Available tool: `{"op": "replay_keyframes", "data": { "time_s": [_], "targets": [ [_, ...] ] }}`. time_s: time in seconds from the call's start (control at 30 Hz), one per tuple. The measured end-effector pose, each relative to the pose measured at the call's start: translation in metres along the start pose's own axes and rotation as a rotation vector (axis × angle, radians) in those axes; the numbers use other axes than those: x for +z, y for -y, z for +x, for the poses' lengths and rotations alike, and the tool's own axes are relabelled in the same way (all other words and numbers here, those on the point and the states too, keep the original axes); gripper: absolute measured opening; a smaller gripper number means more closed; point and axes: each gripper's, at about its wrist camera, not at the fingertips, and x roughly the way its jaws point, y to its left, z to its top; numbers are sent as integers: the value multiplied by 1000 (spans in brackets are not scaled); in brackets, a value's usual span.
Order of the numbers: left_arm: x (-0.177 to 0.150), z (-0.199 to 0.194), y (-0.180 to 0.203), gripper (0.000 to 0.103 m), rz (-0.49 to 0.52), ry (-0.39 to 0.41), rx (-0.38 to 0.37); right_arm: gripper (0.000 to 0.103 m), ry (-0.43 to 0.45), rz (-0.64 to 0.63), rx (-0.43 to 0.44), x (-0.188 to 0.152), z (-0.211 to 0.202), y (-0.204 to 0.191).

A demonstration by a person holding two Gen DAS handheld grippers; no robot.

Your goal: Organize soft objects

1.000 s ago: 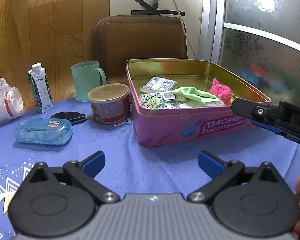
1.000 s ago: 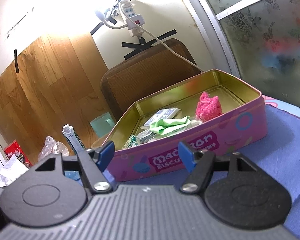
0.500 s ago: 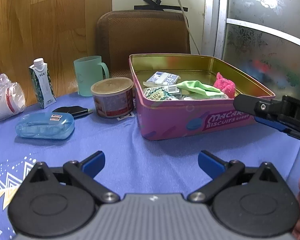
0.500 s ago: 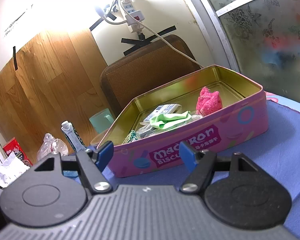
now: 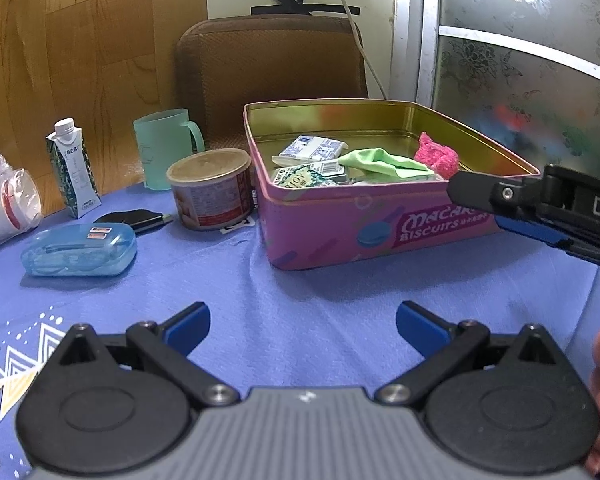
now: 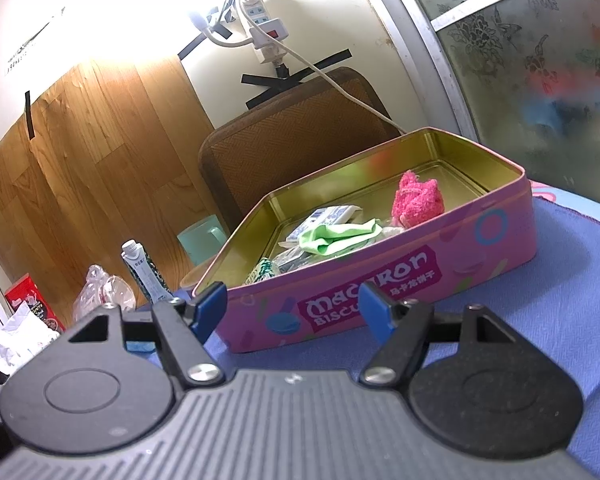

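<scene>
A pink biscuit tin (image 5: 332, 236) stands open on the blue cloth; it also shows in the right wrist view (image 6: 480, 256). Inside lie a pink fluffy cloth (image 5: 436, 156) (image 6: 418, 198), a green cloth (image 5: 380, 160) (image 6: 336, 236) and several small packets (image 5: 312, 148) (image 6: 324, 216). My left gripper (image 5: 302, 326) is open and empty, above the cloth in front of the tin. My right gripper (image 6: 294, 306) is open and empty, just in front of the tin's near wall; it shows at the right of the left wrist view (image 5: 500, 196).
Left of the tin stand a food can (image 5: 210, 188), a green mug (image 5: 166, 148), a small carton (image 5: 72, 168), a blue plastic case (image 5: 78, 250), a black item (image 5: 134, 218) and a bagged cup (image 5: 4, 204). A brown chair back (image 5: 272, 68) is behind the table.
Both grippers have drawn back a little from the tin and stay open. The objects in the tin have not moved.
</scene>
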Motion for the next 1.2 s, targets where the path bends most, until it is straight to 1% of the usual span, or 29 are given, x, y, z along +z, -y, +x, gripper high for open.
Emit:
{"op": "replay_keyframes", "data": {
  "time_s": [0.3, 0.8, 1.03, 1.2],
  "targets": [
    [-3, 4, -4, 103, -10, -19, 9, 75, -10, 0, 0, -3, 1, 1],
    [-4, 3, -15, 103, -31, -17, 26, 75, -22, -9, 3, -6, 4, -4],
    [-7, 0, -39, 103, -68, -14, 59, 75, -41, -40, 18, -9, 9, -15],
    [-9, -3, -66, 103, -107, -7, 94, 75, -67, -84, 45, -13, 18, -34]
  ]
}}
